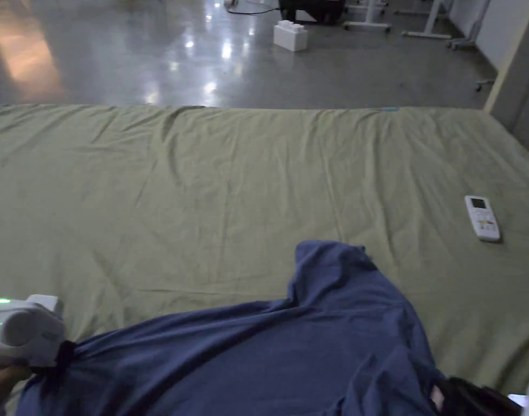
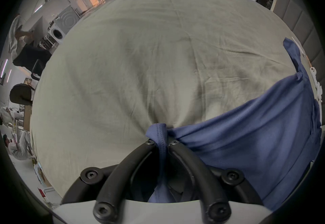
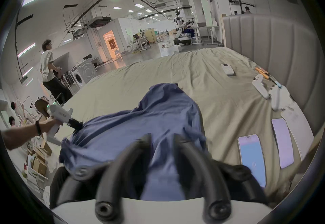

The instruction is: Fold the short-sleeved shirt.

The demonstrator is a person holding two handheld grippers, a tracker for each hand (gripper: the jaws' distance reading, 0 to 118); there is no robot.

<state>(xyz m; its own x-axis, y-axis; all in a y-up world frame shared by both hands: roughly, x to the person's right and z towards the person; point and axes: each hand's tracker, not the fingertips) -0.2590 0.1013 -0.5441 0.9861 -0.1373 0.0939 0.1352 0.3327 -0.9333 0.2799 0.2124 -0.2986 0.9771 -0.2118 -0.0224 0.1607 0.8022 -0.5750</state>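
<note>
Head view puts the blue shirt [image 1: 290,346] at the bottom of the frame, bunched on the olive bed sheet [image 1: 204,189], with one flap peaking up at lower centre. Your left gripper [image 2: 161,141] is clenched on a hemmed edge of the cloth, jaws nearly together around it. On your right gripper [image 3: 162,138] the shirt runs between the jaws, but they are blurred and a gap shows, so you cannot tell whether it truly grips.

If that hold is loose, a pull could slip the right side free and leave the shirt crumpled. The sheet is already wrinkled and may drag along with it.

A white remote [image 1: 482,218] lies at the right, well apart from the shirt; two phones [image 3: 251,159] lie at the lower right of the right gripper view. Beyond the bed is a glossy floor [image 1: 149,54], and a person [image 3: 49,71] stands at the left.
</note>
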